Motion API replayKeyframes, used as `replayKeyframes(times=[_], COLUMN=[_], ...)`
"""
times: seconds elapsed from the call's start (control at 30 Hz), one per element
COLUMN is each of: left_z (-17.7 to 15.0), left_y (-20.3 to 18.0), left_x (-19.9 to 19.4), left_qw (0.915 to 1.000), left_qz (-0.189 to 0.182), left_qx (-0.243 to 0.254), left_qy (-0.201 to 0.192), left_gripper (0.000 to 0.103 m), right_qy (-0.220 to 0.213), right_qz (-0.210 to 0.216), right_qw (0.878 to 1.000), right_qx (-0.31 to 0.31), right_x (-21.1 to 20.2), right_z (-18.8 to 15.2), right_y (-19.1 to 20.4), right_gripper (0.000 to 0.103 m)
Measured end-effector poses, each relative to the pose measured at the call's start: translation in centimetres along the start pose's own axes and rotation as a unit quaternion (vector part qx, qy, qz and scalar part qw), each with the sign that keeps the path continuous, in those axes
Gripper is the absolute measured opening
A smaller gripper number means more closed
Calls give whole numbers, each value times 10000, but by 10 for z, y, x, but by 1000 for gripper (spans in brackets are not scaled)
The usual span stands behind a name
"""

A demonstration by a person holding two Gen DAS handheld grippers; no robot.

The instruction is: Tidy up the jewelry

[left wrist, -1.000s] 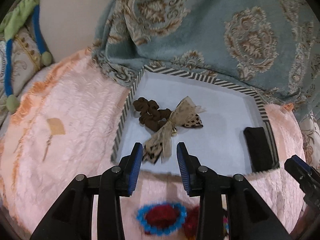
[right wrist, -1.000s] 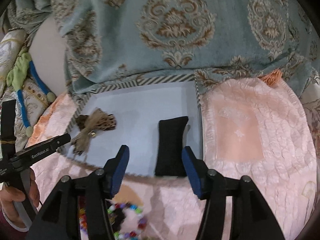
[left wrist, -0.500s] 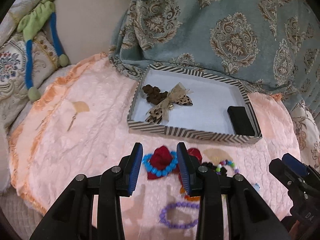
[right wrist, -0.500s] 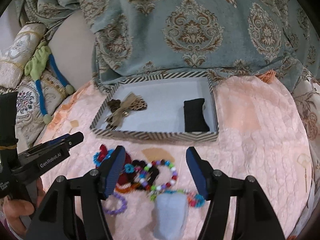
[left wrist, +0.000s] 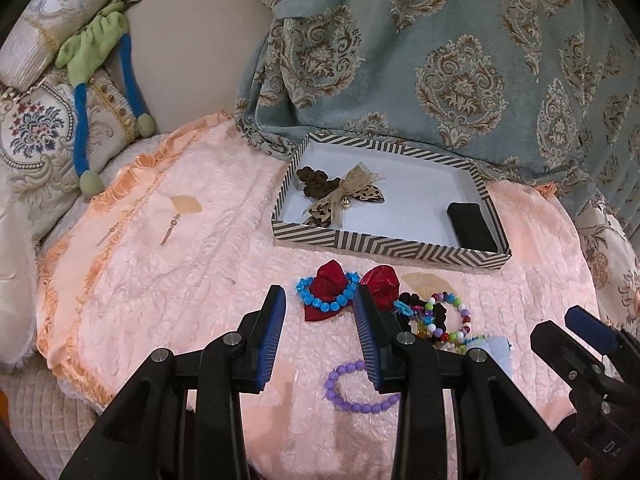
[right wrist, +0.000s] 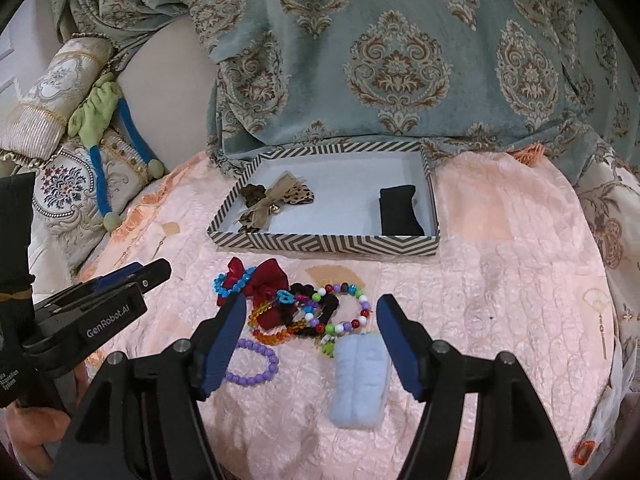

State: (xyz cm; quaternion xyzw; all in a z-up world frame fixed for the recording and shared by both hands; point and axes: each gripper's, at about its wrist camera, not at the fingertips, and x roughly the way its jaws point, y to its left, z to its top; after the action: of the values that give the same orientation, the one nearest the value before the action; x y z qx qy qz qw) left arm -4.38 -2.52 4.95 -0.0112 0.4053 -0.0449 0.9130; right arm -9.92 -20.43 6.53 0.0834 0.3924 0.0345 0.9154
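Two grippers worked above a pink quilted bedspread point(left wrist: 180, 280) strewn with jewelry. Far left, spotted a green-and-blue plush toy point(left wrist: 100, 40) draped over an embroidered cushion point(left wrist: 36, 132). Next, found the left gripper point(left wrist: 316, 296) about half open, with nothing between its blue pads, pointed down at the loose pile. Just past its tips, saw a blue bead bracelet point(left wrist: 308, 300) looped around a red bow point(left wrist: 328, 280), and nearer, beside the right-hand finger, a purple bead bracelet point(left wrist: 340, 388) lying apart from the heap. Beyond these, made out a striped box point(left wrist: 384, 242) resting on the bedspread against a teal damask fabric point(left wrist: 440, 60); inside, at its left end, a brown scrunchie point(left wrist: 316, 178) touching a leopard-print bow point(left wrist: 352, 196), and at its right end a black pad point(left wrist: 472, 226) against the wall. Right of the red bow, counted a tangle of a black scrunchie point(right wrist: 332, 304), an orange bead bracelet point(right wrist: 276, 336) and a multicolour bead bracelet point(left wrist: 460, 312). Last, found the right gripper point(right wrist: 312, 304) with jaws wide, just opened further, gripping nothing, straddling from above that tangle and a light blue pad point(right wrist: 360, 380) just below it.
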Motion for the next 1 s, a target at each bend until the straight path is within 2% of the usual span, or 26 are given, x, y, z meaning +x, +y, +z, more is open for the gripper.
replayKeyframes(times=[0.4, 0.73, 1.0], left_z=[-6, -11, -15], left_y=[0, 0, -1], left_x=[-18, -21, -17], left_qw=[9997, 9993, 9995], left_qz=[144, 302, 224], left_qx=[95, 166, 163], left_qy=[-151, -173, -124], left_gripper=[18, 18, 18], right_qy=[-145, -126, -75], right_qz=[-13, 2, -9], right_qw=[9998, 9998, 9999], right_qx=[-120, -164, -136], right_x=[-22, -24, -21], right_z=[-4, -6, -8], right_y=[7, 8, 5], right_gripper=[73, 74, 75])
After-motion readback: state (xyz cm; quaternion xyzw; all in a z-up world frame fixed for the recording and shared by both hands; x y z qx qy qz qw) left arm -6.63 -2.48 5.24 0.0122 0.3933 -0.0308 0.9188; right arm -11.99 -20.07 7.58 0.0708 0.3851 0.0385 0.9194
